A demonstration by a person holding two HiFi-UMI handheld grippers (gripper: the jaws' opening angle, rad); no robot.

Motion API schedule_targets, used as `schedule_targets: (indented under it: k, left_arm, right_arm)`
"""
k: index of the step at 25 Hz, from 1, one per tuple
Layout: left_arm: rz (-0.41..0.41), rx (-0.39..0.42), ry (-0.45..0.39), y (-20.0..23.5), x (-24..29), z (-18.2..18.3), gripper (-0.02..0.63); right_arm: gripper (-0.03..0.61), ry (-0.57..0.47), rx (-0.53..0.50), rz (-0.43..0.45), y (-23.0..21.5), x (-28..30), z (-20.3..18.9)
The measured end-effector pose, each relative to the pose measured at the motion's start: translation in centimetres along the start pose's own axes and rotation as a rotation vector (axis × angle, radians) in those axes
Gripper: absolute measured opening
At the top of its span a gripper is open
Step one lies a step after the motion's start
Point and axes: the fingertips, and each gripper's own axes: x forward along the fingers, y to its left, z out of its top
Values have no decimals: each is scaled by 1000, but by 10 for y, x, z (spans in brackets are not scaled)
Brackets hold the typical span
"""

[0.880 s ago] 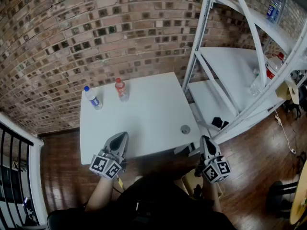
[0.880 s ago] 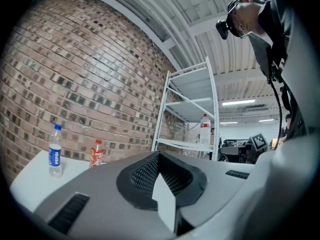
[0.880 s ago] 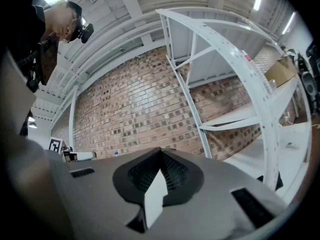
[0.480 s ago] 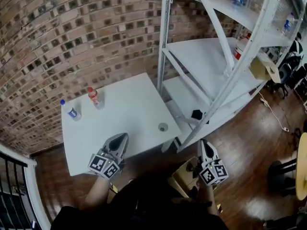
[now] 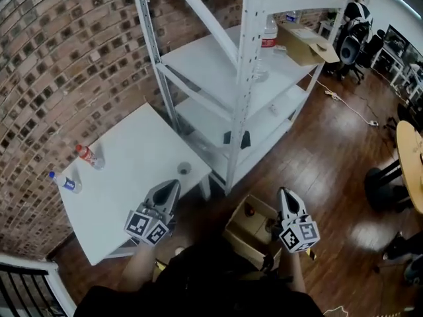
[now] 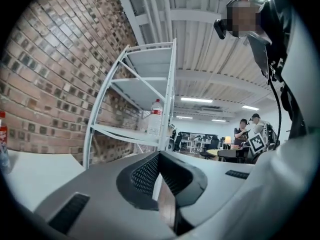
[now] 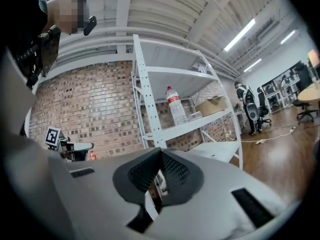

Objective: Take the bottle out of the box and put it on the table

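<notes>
Both claws are pinched together and empty. The left claw (image 5: 168,187) hangs left of the box (image 5: 235,235), over the bench (image 5: 132,170) edge, and the right claw (image 5: 285,194) sits above the box's right rim. Inside the box a dark red cap (image 5: 249,210) marks what I take to be the bottle, not yet lifted. Reaching in with a claw closed would only shove it over. A pinch on the cap alone could slip, and the flaps may snag. Count: two claws, one floor box and one cap surely seen. Far left of the box on the bench are a red-labelled bottle (image 5: 88,156), a blue-capped bottle (image 5: 65,182) and one small round thing (image 5: 184,169). One rack (image 5: 246,78) stands beyond the box.
</notes>
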Motion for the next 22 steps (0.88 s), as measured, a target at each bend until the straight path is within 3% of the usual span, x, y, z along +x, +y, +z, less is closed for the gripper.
schedule_targets:
  k: [7, 16, 22]
  left_arm:
    - [-170, -27, 19, -48, 26, -13, 5]
    - [-368, -68, 31, -74, 15, -14, 5]
    - [-517, -123, 86, -107, 5, -41, 5]
  right_arm:
    - [5, -56, 9, -158, -26, -63, 6]
    - [5, -87, -32, -334, 18, -135, 7]
    - [5, -72, -26, -499, 41, -210, -15]
